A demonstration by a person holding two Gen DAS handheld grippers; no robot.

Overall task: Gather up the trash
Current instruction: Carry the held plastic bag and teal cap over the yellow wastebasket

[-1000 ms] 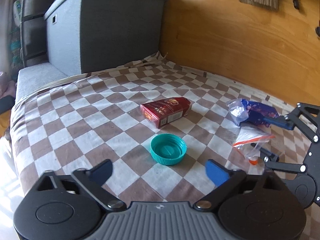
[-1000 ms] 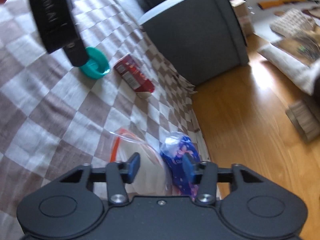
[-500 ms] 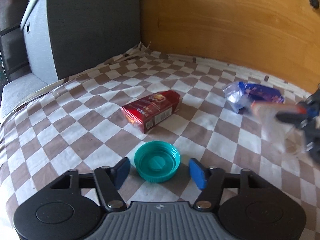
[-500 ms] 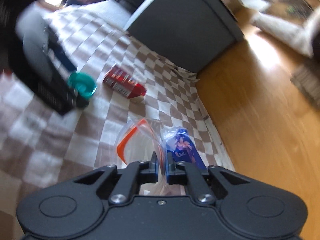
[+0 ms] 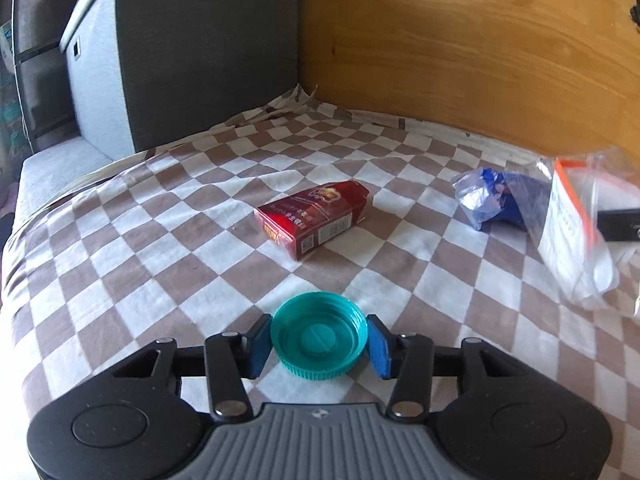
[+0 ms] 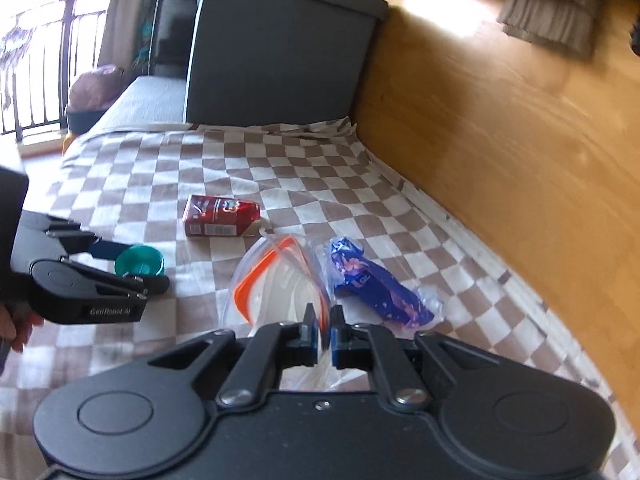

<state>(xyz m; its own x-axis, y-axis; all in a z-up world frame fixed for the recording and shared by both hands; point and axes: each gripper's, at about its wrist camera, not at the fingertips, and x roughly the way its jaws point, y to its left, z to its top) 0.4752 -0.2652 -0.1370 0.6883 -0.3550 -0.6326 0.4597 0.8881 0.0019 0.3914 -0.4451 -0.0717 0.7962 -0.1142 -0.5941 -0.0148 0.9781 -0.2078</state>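
Note:
My left gripper is shut on a teal plastic lid, its blue pads touching both sides; the lid sits on the checkered cloth. It also shows in the right wrist view. My right gripper is shut on a clear zip bag with an orange strip, holding its mouth open above the cloth. The bag also shows in the left wrist view. A red carton lies in the middle, and a crumpled blue wrapper lies beside the bag.
A dark grey box-shaped seat stands at the back of the cloth. The wooden floor drops away past the cloth's far edge. A balcony railing is far left in the right wrist view.
My left gripper moved forward and closed around the teal lid. My right gripper closed on the zip bag and lifted it, swinging left toward the lid.

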